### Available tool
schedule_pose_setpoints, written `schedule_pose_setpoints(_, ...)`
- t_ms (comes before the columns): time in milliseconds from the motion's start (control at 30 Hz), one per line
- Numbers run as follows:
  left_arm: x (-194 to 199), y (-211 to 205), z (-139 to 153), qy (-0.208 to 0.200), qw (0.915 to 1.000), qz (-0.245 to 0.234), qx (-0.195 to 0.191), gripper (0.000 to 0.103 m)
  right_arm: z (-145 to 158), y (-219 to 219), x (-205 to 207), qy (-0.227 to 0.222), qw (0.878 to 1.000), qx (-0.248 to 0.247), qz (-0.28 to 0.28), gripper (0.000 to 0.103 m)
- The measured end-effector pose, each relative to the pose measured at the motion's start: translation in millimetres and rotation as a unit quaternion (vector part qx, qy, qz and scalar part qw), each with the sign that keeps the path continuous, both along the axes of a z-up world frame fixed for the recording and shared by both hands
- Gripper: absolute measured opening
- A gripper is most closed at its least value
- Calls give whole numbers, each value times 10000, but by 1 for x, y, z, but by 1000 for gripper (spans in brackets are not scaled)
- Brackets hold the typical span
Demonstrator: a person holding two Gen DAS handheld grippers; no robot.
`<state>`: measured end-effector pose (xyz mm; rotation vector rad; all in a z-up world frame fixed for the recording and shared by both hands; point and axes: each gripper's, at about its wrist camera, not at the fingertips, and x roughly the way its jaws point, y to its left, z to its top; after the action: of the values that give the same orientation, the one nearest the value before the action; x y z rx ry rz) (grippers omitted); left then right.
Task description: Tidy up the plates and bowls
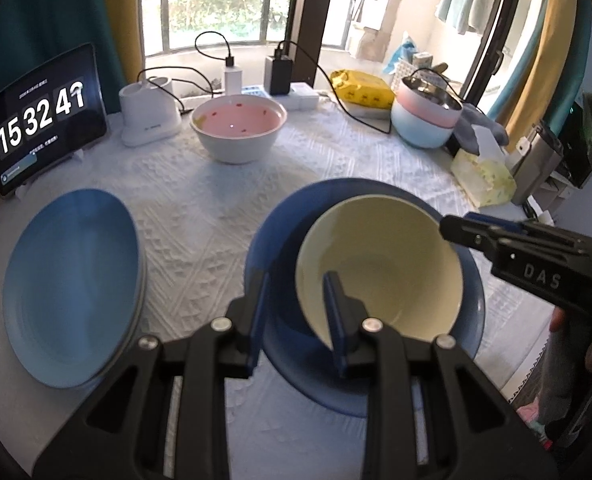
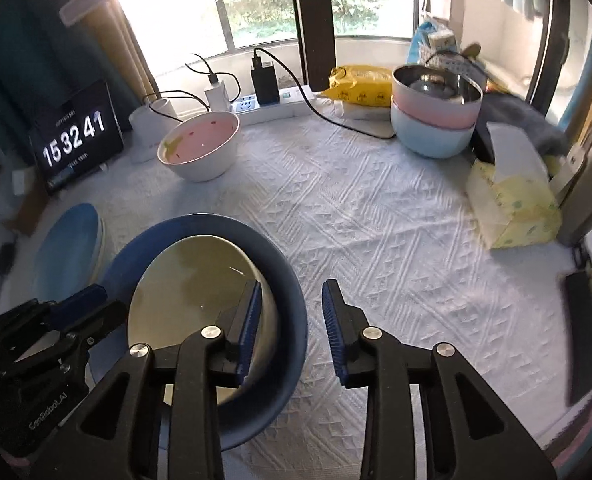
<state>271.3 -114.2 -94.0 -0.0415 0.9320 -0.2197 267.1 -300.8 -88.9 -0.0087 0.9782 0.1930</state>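
While left tool (image 1: 296, 312) straddles its rim, cream bowl (image 1: 379, 264) tilts.

Cream bowl (image 1: 379, 264): glossy, round, tilted, resting inside dark blue plate.
Dark blue plate (image 1: 280, 240): round, glossy, on the cloth.
Light blue plates (image 1: 72, 288): stacked flat, left.
Pink-lined white bowl (image 1: 238, 130): upright, behind.
Pink and pale blue bowls (image 1: 425, 120): nested, far right.

"15 32 41" on tablet clock (image 2: 76, 138); "DAS" on right hand-held gripper (image 1: 455, 229).
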Motion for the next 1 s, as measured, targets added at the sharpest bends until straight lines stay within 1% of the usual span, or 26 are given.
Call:
schedule_pose_setpoints(100,1,-1,-2,23,10000,2,22,29,-10,-6,4,71,9998,-158,-93,32)
schedule_pose_setpoints(167,1,-1,-2,27,10000,-13,12,29,-24,-12,8,304,9995,84,-60,32)
schedule_pose_setpoints(200,1,-2,-2,31,10000,-7,27,29,-28,-13,8,329,9993,146,-69,33)
schedule_pose_setpoints(300,1,-2,-1,31,10000,26,18,29,-31,-14,7,329,9992,209,-72,33)
schedule_pose_setpoints(467,2,2,4,33,9999,54,-124,29,-31,-14,9,346,9991,236,-85,33)
schedule_pose_setpoints(767,1,7,21,-142,9996,84,-207,29,-8,-16,8,116,9994,296,-143,33)
schedule_pose_setpoints(1000,4,14,36,-350,9989,182,-259,30,12,-6,5,-53,9991,427,0,33)
